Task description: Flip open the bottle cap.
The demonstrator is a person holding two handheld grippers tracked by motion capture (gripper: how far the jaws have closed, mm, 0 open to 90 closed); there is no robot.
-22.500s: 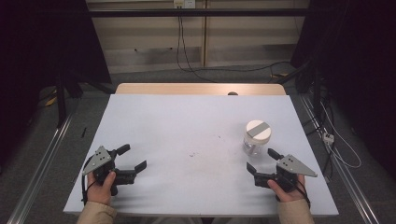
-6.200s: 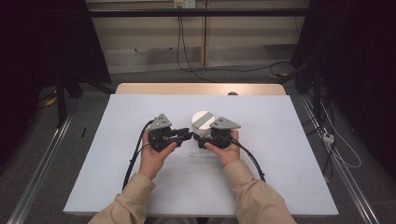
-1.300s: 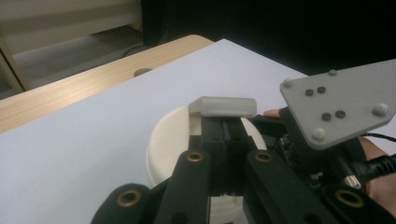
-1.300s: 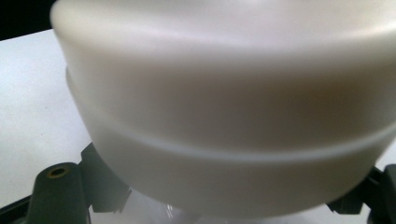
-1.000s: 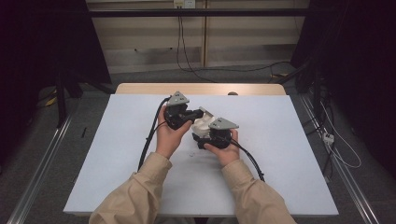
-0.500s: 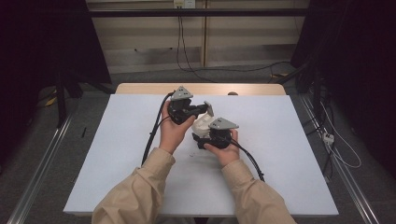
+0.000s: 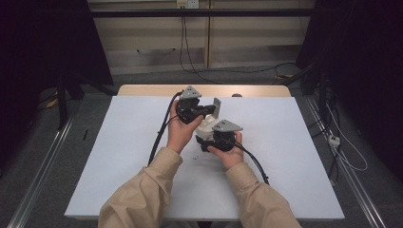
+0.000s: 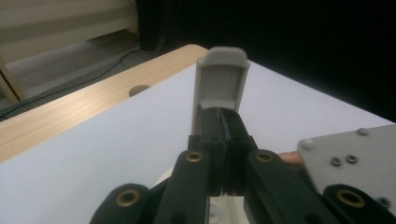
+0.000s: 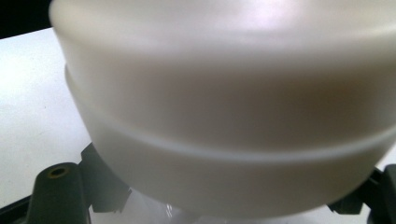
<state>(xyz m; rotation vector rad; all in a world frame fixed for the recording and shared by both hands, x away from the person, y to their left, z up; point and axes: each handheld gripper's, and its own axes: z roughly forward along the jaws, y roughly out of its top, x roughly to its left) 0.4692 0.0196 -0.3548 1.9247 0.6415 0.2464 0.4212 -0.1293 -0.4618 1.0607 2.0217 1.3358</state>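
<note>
Left gripper (image 7: 209,112) is up off the table, jaws pinched tight on a thin grey-white flap (image 8: 221,83), a flat rectangular tab with a rounded top edge, matte plastic, standing upright out of the black jaws. In the high view that flap (image 7: 216,108) rises just above the jar. Right gripper (image 7: 205,141) sits low, just beside and nearer the person, its black jaws clamped on the jar (image 7: 205,127) near its base; in the right gripper view the jar's lid (image 9: 224,116) looms close: a smooth, milky white, round band with a fine seam running around it, and a clear body just below, between the jaws. The two grippers are nearly touching, left one above and farther from the person, right one below.

Outward: the jar is near the middle of the table (image 7: 119,156), a pale, matte, bare sheet with wide free surface on both sides and toward the near edge. A wooden strip (image 7: 142,89) with a small round hole borders the far edge. Cables (image 7: 256,164) trail back along beige sleeves (image 7: 142,194).
</note>
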